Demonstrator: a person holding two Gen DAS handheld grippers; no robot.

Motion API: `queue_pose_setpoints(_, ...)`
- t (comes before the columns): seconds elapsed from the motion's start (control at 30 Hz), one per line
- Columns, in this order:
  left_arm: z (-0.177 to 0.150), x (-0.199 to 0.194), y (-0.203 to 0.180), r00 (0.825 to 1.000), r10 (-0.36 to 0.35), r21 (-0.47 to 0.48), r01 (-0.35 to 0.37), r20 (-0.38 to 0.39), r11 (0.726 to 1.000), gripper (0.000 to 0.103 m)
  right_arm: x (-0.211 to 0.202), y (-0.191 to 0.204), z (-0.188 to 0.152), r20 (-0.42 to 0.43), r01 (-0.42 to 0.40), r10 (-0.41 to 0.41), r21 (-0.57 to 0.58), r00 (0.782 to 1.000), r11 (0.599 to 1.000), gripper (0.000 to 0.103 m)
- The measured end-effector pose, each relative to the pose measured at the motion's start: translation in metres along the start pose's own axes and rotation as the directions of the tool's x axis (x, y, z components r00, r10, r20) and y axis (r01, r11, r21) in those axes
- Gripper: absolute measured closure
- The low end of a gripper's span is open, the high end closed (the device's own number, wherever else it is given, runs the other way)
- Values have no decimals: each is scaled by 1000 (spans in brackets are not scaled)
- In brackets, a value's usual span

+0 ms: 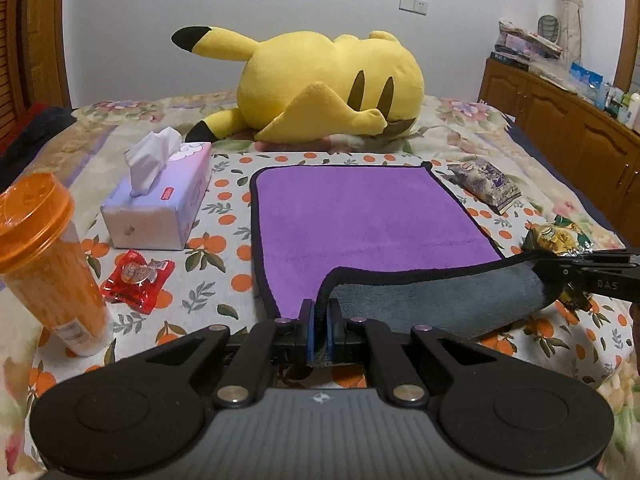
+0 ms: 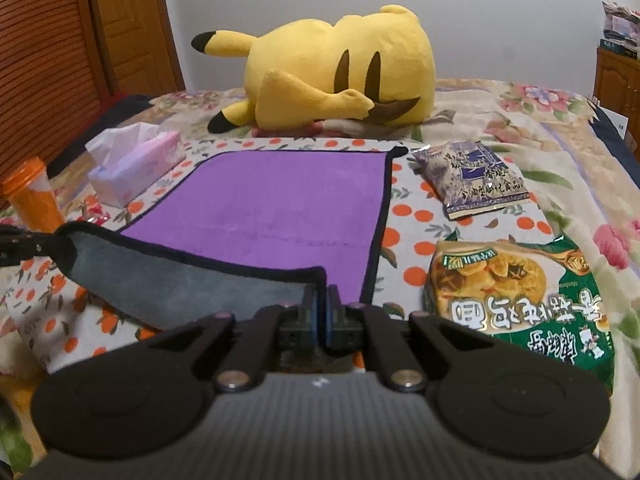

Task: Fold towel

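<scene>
A purple towel (image 1: 360,216) with a black hem and grey underside lies on the orange-print cloth on the bed; it also shows in the right wrist view (image 2: 276,204). My left gripper (image 1: 319,320) is shut on its near left corner. My right gripper (image 2: 320,308) is shut on its near right corner and shows at the right edge of the left wrist view (image 1: 560,270). The near edge is lifted between them, grey side (image 1: 432,300) facing me. The far half lies flat.
A yellow plush (image 1: 320,84) lies behind the towel. A tissue box (image 1: 160,200), an orange cup (image 1: 44,264) and a red candy pack (image 1: 136,272) are left of it. A purple snack bag (image 2: 472,176) and a green snack bag (image 2: 520,300) are right of it. Wooden cabinets (image 1: 560,116) line the right wall.
</scene>
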State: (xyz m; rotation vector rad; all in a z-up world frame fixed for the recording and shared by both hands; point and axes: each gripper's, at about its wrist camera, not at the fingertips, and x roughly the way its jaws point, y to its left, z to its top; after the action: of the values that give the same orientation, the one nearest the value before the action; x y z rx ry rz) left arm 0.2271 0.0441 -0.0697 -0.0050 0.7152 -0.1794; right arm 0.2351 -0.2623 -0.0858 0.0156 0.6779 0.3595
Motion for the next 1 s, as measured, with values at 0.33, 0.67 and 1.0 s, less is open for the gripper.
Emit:
queue_pose_setpoints(0.33, 7, 13, 3, 1000, 19, 18, -19, -2, 1000, 97, 7, -5, 1, 8, -6, 7, -19, 1000, 1000, 99)
queue_pose_setpoints(0.67, 17, 22, 4, 999, 38, 37, -38, -3, 999, 97, 10, -7, 9, 38, -4, 5, -35, 999, 999, 99)
queue_pose_setpoints(1.0, 24, 29, 5, 999, 42, 49, -43, 5, 998, 97, 18, -8, 12, 34, 8, -6, -64, 999, 998, 99)
